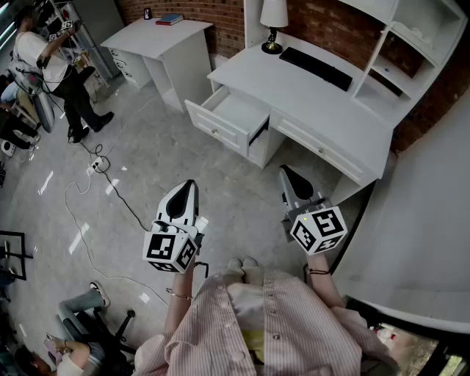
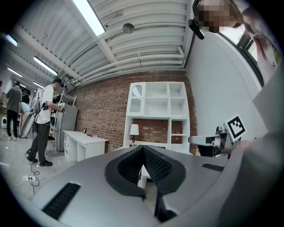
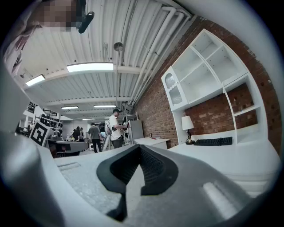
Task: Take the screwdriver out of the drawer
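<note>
The white desk's drawer (image 1: 231,117) stands pulled out toward the floor; its inside looks pale and no screwdriver shows in it from here. My left gripper (image 1: 187,186) hovers over the floor well short of the drawer, with its jaws together and empty. My right gripper (image 1: 286,172) is held level near the desk's front edge, to the right of the drawer, also shut on nothing. In the left gripper view the left gripper (image 2: 143,149) points at the desk and shelves. In the right gripper view the right gripper (image 3: 140,149) points along the desk.
On the desk (image 1: 323,110) stand a lamp (image 1: 273,22) and a black keyboard (image 1: 317,67), beneath a white shelf unit (image 1: 411,44). A second white desk (image 1: 158,40) is at the back left. A cable and power strip (image 1: 97,165) lie on the floor. A person (image 1: 55,66) stands far left.
</note>
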Action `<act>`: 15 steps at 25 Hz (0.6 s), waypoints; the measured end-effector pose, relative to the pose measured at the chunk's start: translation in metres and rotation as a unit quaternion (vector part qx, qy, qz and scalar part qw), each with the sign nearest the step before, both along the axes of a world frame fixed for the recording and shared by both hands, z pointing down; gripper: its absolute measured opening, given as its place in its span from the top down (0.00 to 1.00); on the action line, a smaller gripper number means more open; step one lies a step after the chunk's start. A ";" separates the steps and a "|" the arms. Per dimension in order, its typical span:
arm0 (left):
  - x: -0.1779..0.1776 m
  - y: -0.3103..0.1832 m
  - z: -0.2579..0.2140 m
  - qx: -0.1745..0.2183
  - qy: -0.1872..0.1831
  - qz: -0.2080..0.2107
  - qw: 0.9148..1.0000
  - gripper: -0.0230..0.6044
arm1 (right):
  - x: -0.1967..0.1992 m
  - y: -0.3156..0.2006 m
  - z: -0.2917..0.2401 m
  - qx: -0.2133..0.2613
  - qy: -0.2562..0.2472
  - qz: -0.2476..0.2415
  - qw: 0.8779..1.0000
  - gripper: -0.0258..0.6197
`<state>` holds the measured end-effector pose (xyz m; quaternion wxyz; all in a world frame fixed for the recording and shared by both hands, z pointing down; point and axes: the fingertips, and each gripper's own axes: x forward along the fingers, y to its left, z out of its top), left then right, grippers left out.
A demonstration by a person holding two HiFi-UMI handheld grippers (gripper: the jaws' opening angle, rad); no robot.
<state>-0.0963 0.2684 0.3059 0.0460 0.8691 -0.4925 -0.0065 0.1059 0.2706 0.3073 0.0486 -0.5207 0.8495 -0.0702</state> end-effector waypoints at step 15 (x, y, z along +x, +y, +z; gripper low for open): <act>0.013 0.009 0.009 -0.007 0.004 -0.007 1.000 0.96 | 0.026 0.002 0.014 -0.015 -0.016 0.024 0.999 0.95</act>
